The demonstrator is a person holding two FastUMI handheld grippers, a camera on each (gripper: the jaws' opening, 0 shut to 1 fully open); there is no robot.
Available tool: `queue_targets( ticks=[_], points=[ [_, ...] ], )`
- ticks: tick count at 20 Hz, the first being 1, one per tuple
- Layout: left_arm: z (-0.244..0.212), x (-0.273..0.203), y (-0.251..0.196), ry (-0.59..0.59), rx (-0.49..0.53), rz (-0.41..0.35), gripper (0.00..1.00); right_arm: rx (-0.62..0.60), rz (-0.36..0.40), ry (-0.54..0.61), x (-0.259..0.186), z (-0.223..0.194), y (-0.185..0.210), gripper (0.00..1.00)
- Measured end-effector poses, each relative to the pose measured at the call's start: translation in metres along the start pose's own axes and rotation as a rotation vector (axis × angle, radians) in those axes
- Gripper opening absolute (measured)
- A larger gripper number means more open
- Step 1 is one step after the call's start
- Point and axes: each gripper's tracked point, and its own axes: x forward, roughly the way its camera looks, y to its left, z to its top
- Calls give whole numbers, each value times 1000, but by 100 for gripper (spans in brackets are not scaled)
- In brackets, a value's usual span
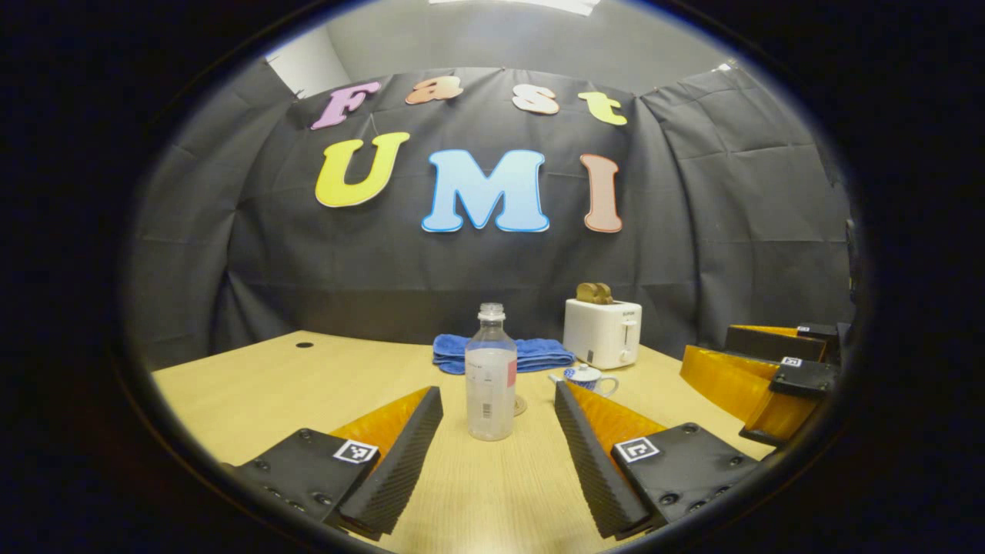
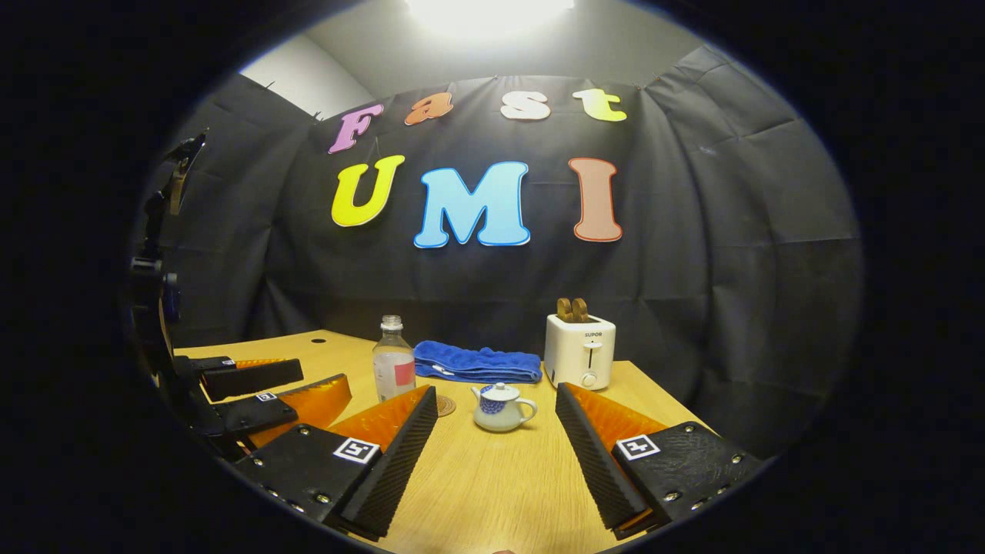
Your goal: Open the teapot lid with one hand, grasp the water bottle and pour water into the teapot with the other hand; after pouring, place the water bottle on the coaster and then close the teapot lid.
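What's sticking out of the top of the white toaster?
Two brown slices of toast stand in the slots on top of the white toaster. Just their rounded tops poke out; the lower parts are hidden inside, so how deep they sit cannot be seen.

You get light from overhead: a ceiling lamp [image 2: 490, 11] blows out to white glare at the top of the right gripper view. The bench [image 1: 254, 392] is evenly lit and the shadows on it are soft and faint. Both views are sharp at the centre. Fisheye distortion bows the bench edge and the wall [image 1: 731, 215], and brightness falls off towards the rim.
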Motion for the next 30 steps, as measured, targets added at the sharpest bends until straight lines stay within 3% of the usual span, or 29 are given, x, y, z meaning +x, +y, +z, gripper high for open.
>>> queue_targets(
  ticks=[5, 12, 15, 20, 27, 30],
  points=[
    [4, 12, 7, 4, 33, -9, 99, 7, 27, -19, 19, 21, 9, 96],
    [6, 58, 16, 22, 76, -38, 99, -5, 19, 5, 83, 42, 5, 96],
    [-9, 81, 10, 53, 77, -86, 99, 23, 37, 50, 117, 34, 4, 96],
    [-29, 110, 21, 82, 39, -80, 100, 75, 59, 106, 167, -1, 4, 96],
    [-41, 146, 10, 63, 69, -127, 100, 71, 36, 136, 225, -43, 1, 96],
    [-48, 157, 7, 62, 70, -140, 100, 48, 31, 144, 242, -60, 1, 89]
  ],
)
